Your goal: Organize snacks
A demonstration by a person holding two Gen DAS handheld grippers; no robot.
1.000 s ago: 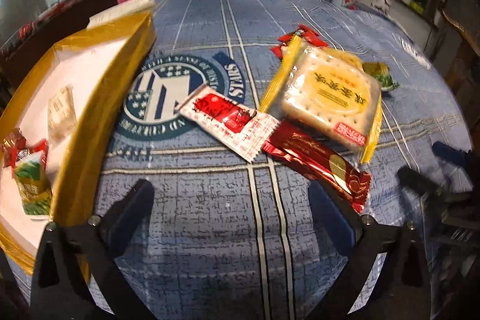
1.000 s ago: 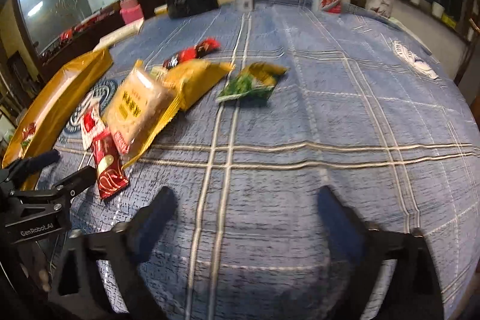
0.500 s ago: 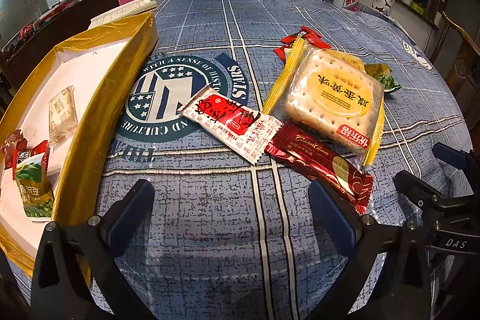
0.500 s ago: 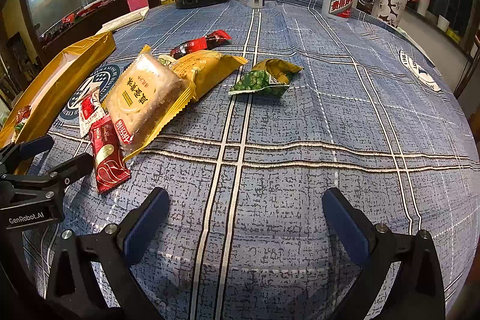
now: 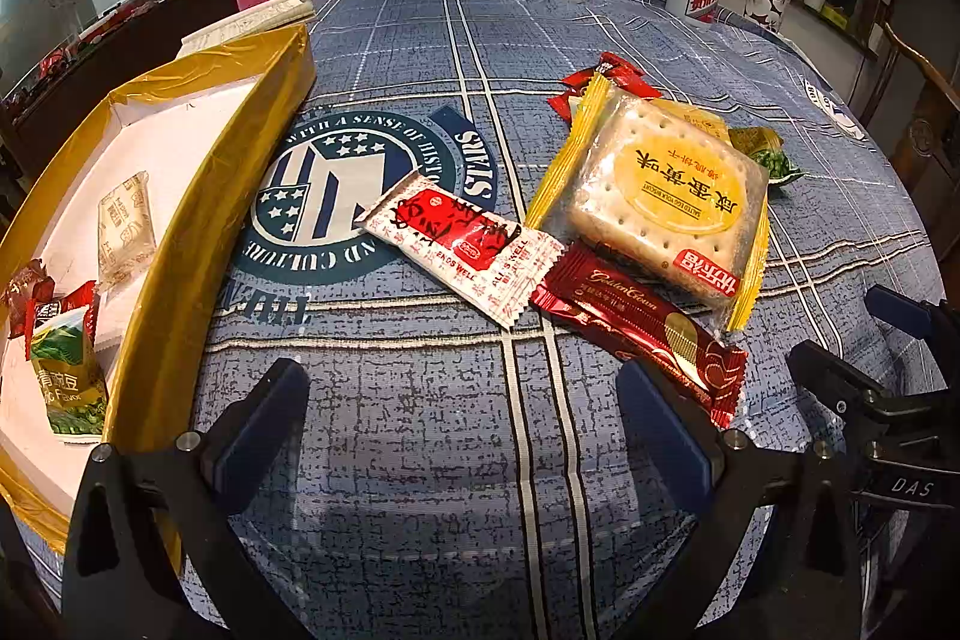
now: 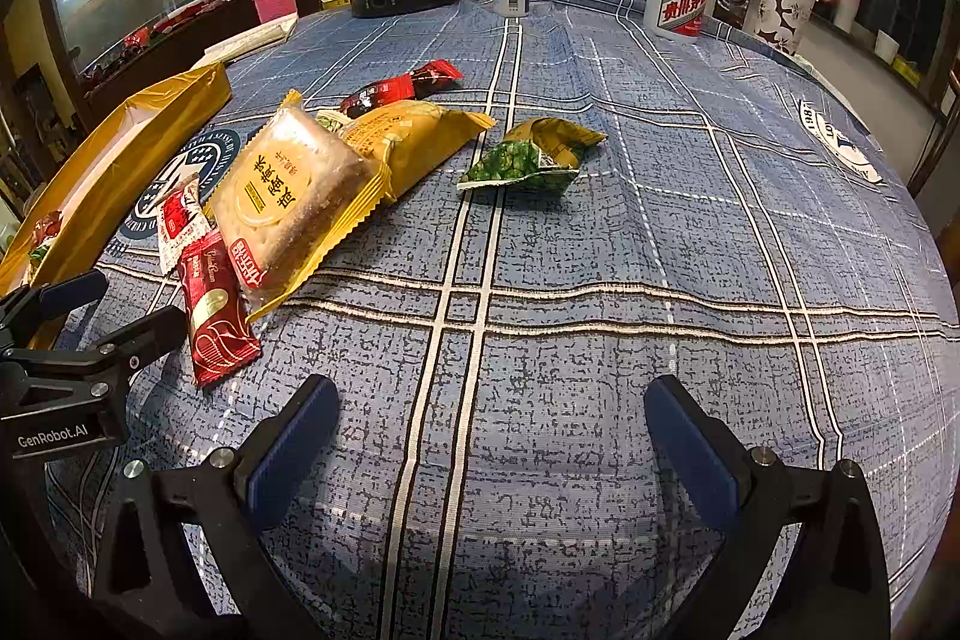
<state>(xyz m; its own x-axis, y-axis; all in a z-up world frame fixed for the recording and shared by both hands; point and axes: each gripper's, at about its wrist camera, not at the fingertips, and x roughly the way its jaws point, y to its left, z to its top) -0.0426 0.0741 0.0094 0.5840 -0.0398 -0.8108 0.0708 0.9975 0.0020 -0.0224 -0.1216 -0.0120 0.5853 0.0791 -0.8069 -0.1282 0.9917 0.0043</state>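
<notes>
On tablecloth [image 6: 600, 280]: six loose snack packets; three in gold box [image 5: 198, 220]. Both tongs wide, empty.

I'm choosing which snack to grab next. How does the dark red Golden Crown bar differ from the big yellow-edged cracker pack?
The Golden Crown bar is slim, long and opaque dark red; the cracker pack is wide, thick and squarish, with a clear window showing the crackers. The bar lies flat on the tablecloth, while the pack is propped on a yellow packet behind it. The bar lies nearer the left gripper. Both are sealed, outside the gold box, and touching.
</notes>
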